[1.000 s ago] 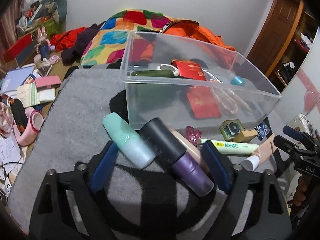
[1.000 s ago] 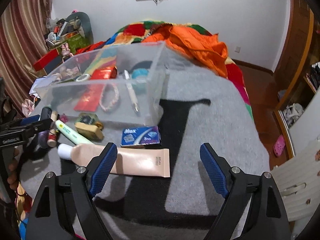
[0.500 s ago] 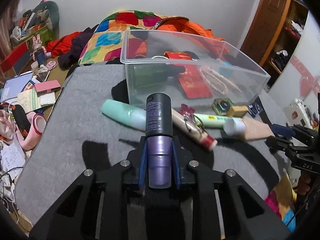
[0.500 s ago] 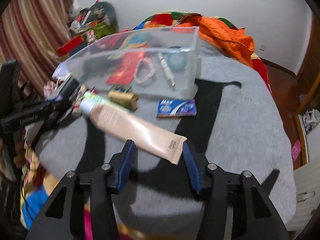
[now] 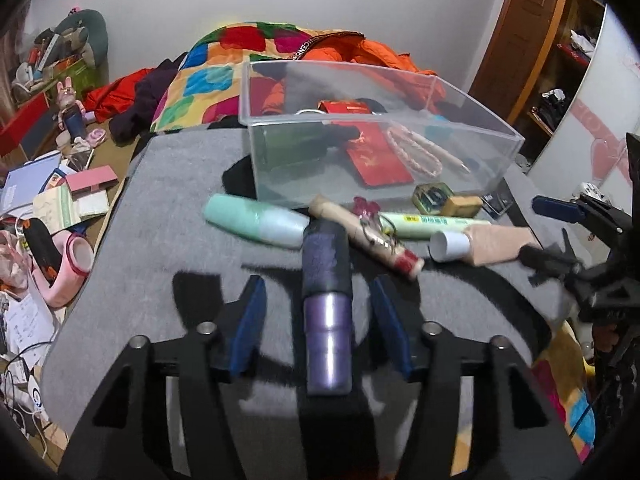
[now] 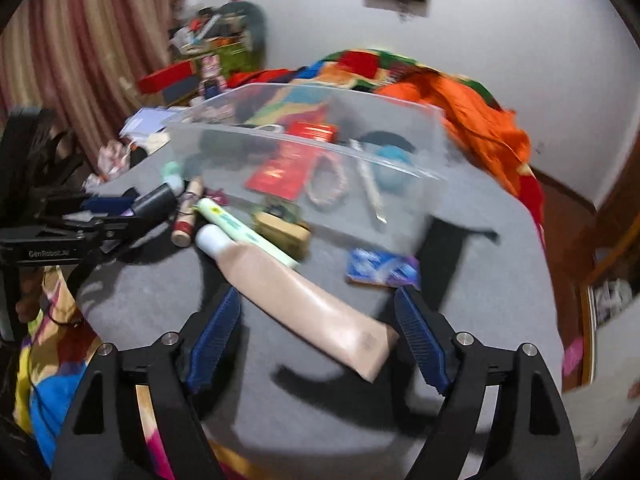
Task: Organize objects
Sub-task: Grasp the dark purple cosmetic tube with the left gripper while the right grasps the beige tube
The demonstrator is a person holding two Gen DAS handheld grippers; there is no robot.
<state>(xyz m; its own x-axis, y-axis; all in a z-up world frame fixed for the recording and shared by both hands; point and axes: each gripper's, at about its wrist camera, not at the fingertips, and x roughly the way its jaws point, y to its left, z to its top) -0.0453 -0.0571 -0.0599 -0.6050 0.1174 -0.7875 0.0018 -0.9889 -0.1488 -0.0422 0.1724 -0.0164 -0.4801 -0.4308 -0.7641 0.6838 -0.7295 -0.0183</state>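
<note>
My left gripper (image 5: 316,320) occupies the lower centre of the left wrist view. Its jaws have just been opening and now stand partly apart. The purple-and-black bottle (image 5: 326,296) lies between the blue pads, with a visible gap on each side; neither pad presses on it. The bottle points up the frame toward the clear plastic bin (image 5: 400,200), which fills the upper centre.

My right gripper (image 6: 316,340) occupies the lower centre of the right wrist view. Its jaws have also just been opening and stand wide. The crimped end of the beige tube (image 6: 304,300) lies between the pads, nearer the right one; this frame is blurred, but neither pad appears to touch it. The tube runs diagonally toward the upper left, white cap first.

Items on the grey cloth (image 5: 168,248), in front of the bin, left wrist view:
- mint-green bottle (image 5: 256,222), left of centre, lying flat;
- tan stick with red end (image 5: 364,232), centre, crossing diagonally;
- pale green tube (image 5: 432,224), right of centre;
- small green tin (image 5: 432,196), against the bin wall.

A blue packet (image 6: 382,270) lies right of centre in the right wrist view. Inside the bin: a red envelope (image 5: 378,156) and a bead bracelet (image 5: 416,150).
</note>
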